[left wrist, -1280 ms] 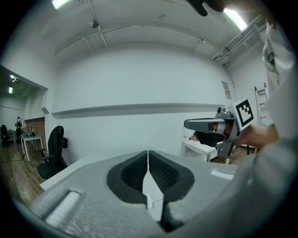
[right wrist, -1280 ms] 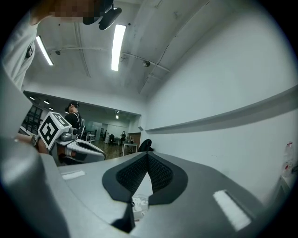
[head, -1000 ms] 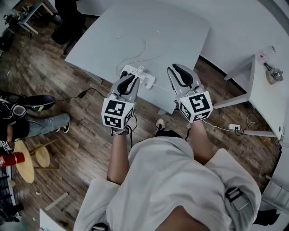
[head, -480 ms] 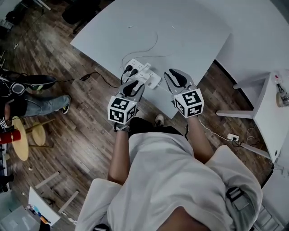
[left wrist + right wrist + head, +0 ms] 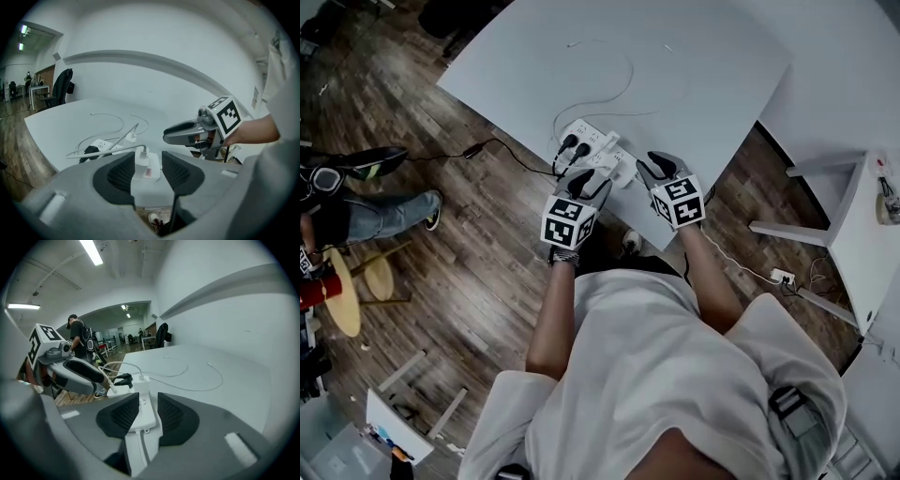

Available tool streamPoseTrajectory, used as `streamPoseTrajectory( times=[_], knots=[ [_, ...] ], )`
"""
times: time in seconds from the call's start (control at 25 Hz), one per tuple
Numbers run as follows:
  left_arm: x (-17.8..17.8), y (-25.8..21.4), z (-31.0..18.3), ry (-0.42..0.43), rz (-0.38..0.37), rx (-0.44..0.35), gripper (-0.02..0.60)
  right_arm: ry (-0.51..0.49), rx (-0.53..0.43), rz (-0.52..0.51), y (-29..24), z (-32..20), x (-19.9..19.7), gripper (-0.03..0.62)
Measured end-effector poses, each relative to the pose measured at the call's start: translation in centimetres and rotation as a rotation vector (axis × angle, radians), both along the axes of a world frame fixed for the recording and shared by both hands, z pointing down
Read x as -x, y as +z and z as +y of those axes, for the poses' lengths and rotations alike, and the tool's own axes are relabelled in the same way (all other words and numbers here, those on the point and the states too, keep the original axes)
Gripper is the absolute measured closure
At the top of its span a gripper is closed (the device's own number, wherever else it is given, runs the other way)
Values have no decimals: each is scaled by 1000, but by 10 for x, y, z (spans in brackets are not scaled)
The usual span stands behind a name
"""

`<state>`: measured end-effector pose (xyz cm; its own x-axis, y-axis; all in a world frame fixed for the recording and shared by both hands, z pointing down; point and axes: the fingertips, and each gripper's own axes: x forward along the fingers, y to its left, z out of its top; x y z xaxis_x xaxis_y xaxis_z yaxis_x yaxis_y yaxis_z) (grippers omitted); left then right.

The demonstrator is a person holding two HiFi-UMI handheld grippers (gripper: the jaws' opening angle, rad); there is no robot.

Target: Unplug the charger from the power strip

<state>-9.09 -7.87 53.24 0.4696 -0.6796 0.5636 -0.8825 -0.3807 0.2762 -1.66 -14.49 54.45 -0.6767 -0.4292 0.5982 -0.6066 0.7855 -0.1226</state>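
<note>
Bare tabletop (image 5: 703, 66) lies open behind and right of the power strip (image 5: 144, 413); two black plugs (image 5: 574, 145) crowd its left end, the white charger (image 5: 146, 167) stands mid-strip.

Left tongs (image 5: 589, 178) and right tongs (image 5: 649, 168) side by side, tilted down at the power strip (image 5: 598, 150). Both sets of jaws have just been opening. Left: charger (image 5: 145, 164) in line between jaws, ungripped. Right: strip's end between jaws, no contact.

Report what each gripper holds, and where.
Nothing held. Both grippers' jaws have just been opening: left gripper lines up on the charger, right gripper the power strip, neither touched.
</note>
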Motion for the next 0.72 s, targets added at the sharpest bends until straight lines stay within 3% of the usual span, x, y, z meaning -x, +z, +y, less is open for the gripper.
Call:
streamPoseTrajectory(
  times=[0.28, 0.56, 0.72],
  knots=[
    [-7, 26, -17, 45, -24, 35, 396, 3, 108, 68, 51, -8, 3, 461],
    [-10, 47, -28, 52, -110, 48, 396, -70, 126, 144, 77, -8, 9, 437],
    [-9, 50, -34, 18, -121, 9, 404, -81, 114, 144, 82, -4, 11, 446]
  ],
)
